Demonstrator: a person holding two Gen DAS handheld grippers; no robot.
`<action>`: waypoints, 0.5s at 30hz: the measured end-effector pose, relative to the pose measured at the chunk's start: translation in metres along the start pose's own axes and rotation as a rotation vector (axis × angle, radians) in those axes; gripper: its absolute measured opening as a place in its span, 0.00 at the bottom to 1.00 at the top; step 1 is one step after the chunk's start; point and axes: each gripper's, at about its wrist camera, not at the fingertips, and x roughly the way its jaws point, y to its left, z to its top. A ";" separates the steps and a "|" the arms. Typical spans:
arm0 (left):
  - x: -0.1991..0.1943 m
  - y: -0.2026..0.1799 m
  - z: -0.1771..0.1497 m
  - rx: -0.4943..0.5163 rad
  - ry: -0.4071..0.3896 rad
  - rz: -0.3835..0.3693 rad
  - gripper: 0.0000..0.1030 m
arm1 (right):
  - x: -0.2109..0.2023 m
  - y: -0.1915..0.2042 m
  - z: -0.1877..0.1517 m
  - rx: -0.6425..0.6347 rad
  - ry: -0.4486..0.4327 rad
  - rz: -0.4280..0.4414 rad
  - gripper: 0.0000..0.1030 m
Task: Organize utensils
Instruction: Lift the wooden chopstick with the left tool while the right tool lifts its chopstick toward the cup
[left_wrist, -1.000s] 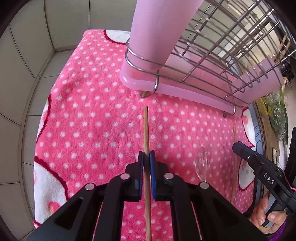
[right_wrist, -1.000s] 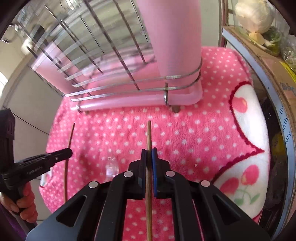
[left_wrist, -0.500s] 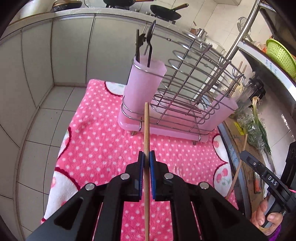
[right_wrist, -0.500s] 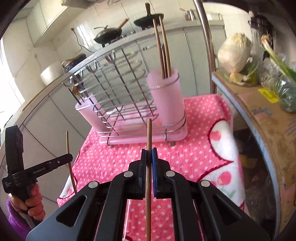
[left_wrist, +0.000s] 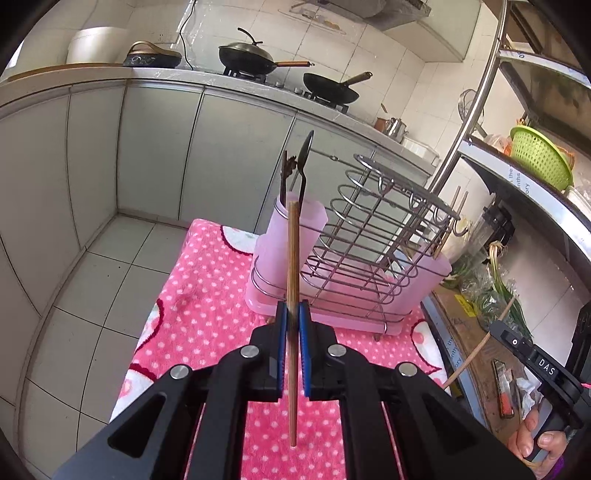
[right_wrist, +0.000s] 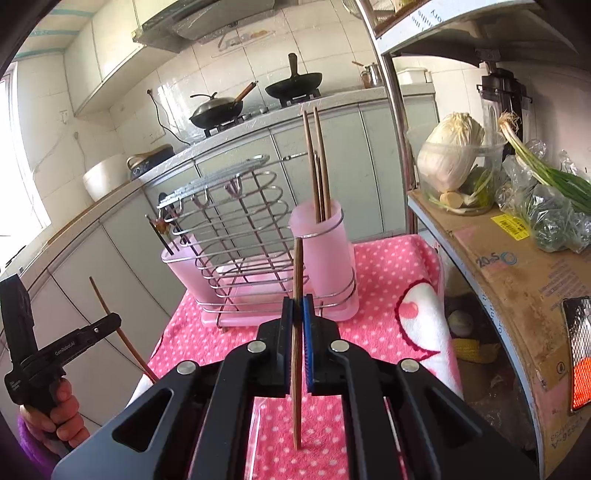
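While both claws hang above the pink spotted cloth (left_wrist: 207, 295), the scene reads:

Left claw (left_wrist: 291, 321): clenched on a wooden chopstick (left_wrist: 293, 258) held lengthwise between its blue pads (left_wrist: 282, 332), the tip toward the rack.
Right claw (right_wrist: 298, 317): clenched on a second chopstick (right_wrist: 297, 295) in the same way.
Rack (right_wrist: 236, 229): wire dish rack on a pink tray, standing on the cloth, a pink cup at each end.
Cup near right claw (right_wrist: 325, 251): holds upright chopsticks (right_wrist: 317, 162).
Cup near left claw (left_wrist: 301, 225): holds dark spoons (left_wrist: 304, 155).
Writing: "DAS" on the other gripper's side in the left view (left_wrist: 546, 367); "GenRobot.AI" in the right view (right_wrist: 64, 349); the carton (right_wrist: 524, 280) print is partly legible, "20".
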 end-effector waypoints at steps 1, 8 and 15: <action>-0.002 0.000 0.002 -0.002 -0.011 0.001 0.06 | -0.002 0.001 0.002 -0.003 -0.009 -0.003 0.05; -0.019 -0.004 0.025 0.002 -0.082 -0.004 0.06 | -0.010 0.007 0.026 -0.040 -0.057 -0.017 0.05; -0.034 -0.012 0.052 0.019 -0.157 0.002 0.06 | -0.020 0.011 0.057 -0.059 -0.114 -0.016 0.05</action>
